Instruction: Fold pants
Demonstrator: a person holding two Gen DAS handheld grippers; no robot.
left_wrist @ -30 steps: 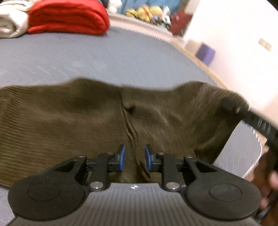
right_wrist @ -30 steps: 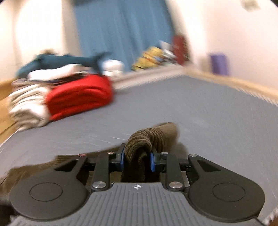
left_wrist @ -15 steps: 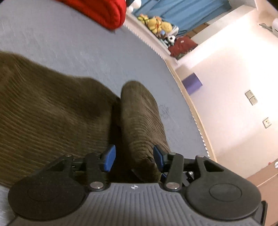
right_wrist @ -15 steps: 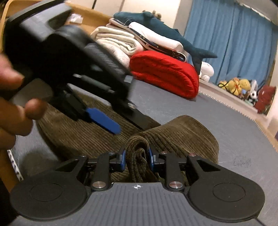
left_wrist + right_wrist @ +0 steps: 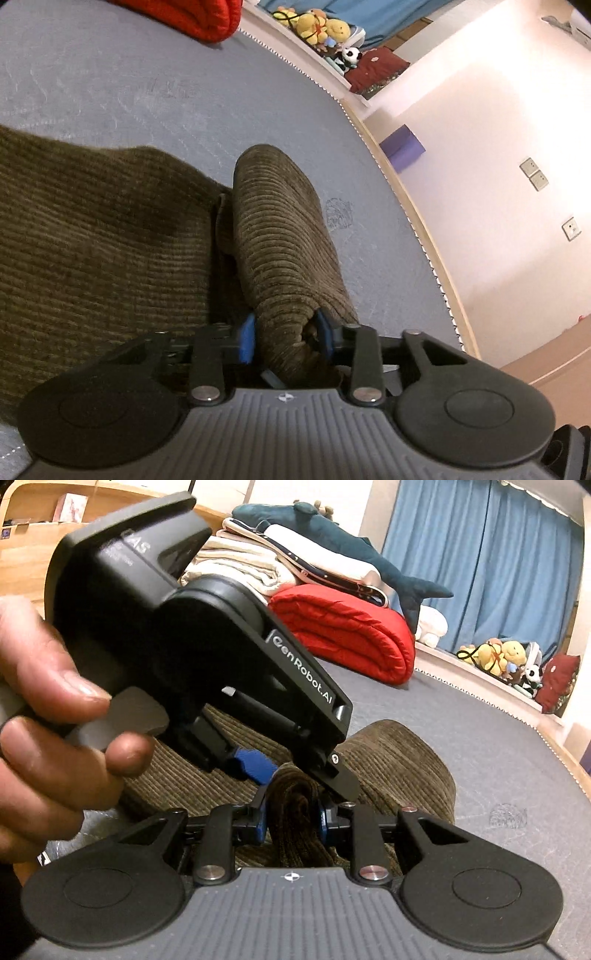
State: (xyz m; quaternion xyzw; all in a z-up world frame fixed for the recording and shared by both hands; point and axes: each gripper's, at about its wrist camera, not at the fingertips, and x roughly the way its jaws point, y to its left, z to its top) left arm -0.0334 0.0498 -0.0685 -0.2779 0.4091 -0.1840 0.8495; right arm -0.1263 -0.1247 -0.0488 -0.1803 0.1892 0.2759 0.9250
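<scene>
Brown corduroy pants lie on the grey mattress, with one edge doubled over into a thick roll. In the left wrist view my left gripper has that roll between its blue pads; the jaws are closing and both pads press the cloth. My right gripper is shut on the same bunched fold. In the right wrist view the left gripper comes in from the upper left, held by a hand, its fingertips right beside mine on the fold.
At the head of the mattress lie a rolled red blanket, folded white towels and a blue shark plush. Stuffed toys sit by the blue curtain. The mattress edge and a purple box are to the right.
The right gripper carried its fold across to the left gripper. The left gripper opened wide, took the doubled-over roll between its pads and closed on it. Both views rolled.
</scene>
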